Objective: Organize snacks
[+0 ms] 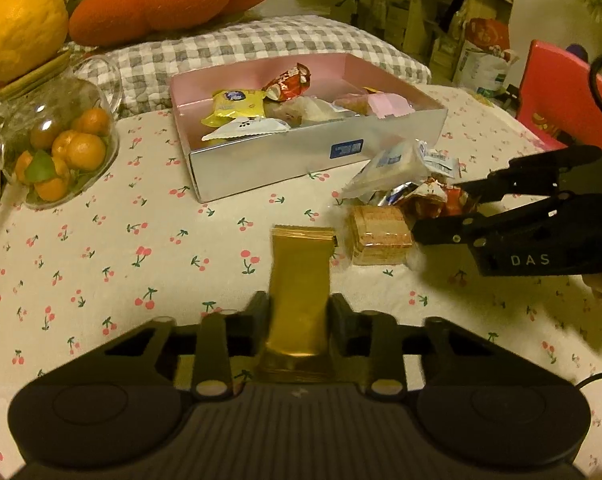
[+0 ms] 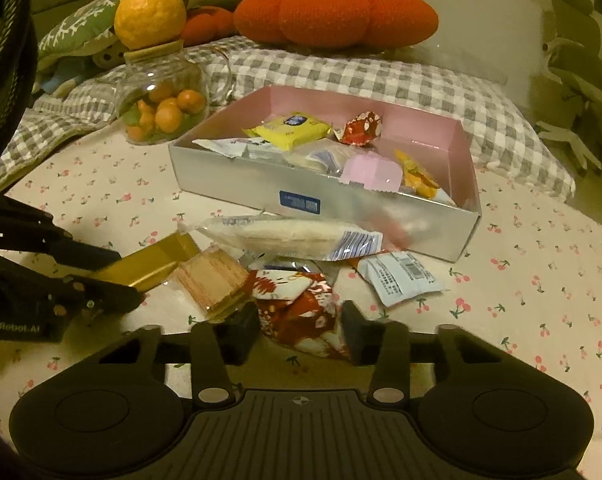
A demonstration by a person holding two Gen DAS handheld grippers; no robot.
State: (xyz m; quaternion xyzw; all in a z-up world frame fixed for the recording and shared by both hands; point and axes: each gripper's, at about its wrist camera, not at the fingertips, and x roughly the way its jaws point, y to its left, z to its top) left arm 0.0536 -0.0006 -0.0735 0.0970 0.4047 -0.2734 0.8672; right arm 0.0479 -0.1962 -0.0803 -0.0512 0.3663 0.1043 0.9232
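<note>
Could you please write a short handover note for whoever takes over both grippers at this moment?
Left gripper: shut on the gold packet.
Right gripper: shut on the red-and-white packet.
The box sits on the cherry-print cloth and already holds several snacks.
Left outside, in front of the box: a wafer pack, a long clear packet, a white barcode packet, plus the two packets in the grippers.
Likely next: carry both held packets to the box.
</note>
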